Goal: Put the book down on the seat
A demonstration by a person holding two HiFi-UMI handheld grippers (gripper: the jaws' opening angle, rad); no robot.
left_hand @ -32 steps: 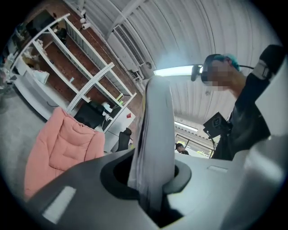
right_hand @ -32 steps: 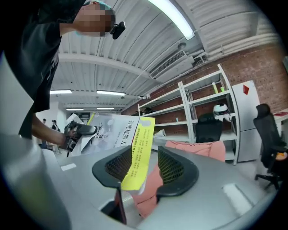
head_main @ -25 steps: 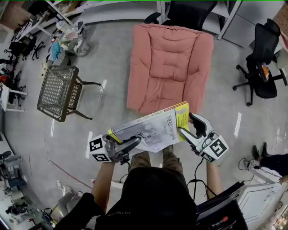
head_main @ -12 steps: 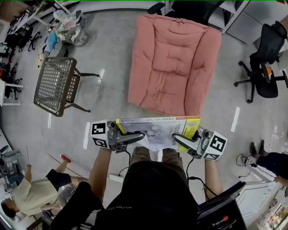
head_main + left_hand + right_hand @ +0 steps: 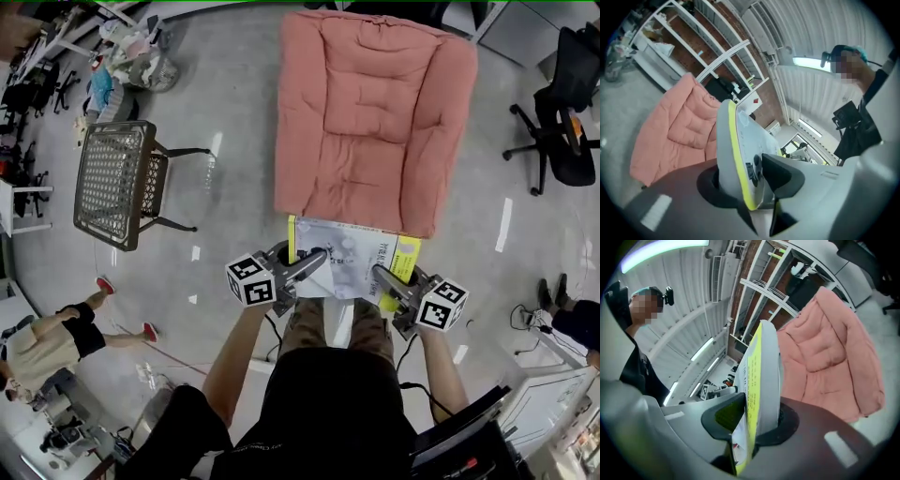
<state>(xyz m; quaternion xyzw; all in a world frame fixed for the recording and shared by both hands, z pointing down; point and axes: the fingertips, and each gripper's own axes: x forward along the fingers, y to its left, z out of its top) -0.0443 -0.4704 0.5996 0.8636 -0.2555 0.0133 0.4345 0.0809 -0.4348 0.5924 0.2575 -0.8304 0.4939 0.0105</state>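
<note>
Salmon-pink quilted seat [image 5: 375, 103], white-and-grey book [image 5: 352, 262] with yellow edge, brown woven-mesh chair [image 5: 114, 183], pale grey floor [image 5: 234, 103]

One book [image 5: 352, 265]. One pink padded seat [image 5: 375, 103]. One brown woven-mesh chair [image 5: 112, 178] at the left. One black office chair [image 5: 562, 131] shows plainly at the right edge; further black chairs at the far left are too small to count. One bystander [image 5: 47, 337] in red shoes, lower left.
</note>
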